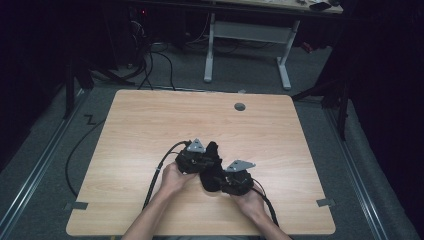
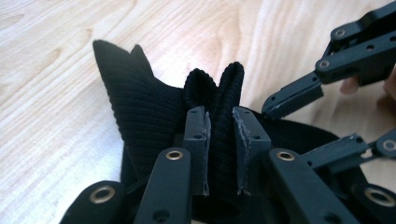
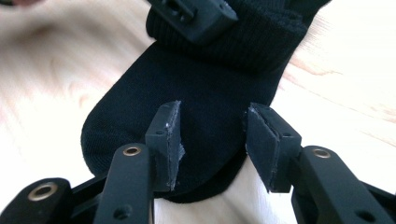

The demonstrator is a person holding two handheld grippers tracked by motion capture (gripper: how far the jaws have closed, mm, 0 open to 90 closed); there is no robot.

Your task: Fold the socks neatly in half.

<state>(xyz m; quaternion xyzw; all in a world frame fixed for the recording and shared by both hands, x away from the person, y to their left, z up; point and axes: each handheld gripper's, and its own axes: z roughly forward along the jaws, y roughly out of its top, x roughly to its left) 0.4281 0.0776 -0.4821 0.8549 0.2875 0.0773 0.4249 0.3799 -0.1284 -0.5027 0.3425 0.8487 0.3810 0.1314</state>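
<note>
My left claw (image 2: 222, 135) is clamped on a folded ridge of the black sock (image 2: 149, 116), the knit bunched up between both pads and standing above them. In the high view the sock (image 1: 212, 167) lies on the wooden table (image 1: 150, 130), in its near half, squeezed between my two hands. My right claw (image 3: 212, 140) stands apart over the sock's rounded flat end (image 3: 187, 93), pads on either side of the cloth without pressing it; nothing is pinched there. From my left claw's camera, the right claw (image 2: 322, 112) sits just beside the sock, at its far edge.
</note>
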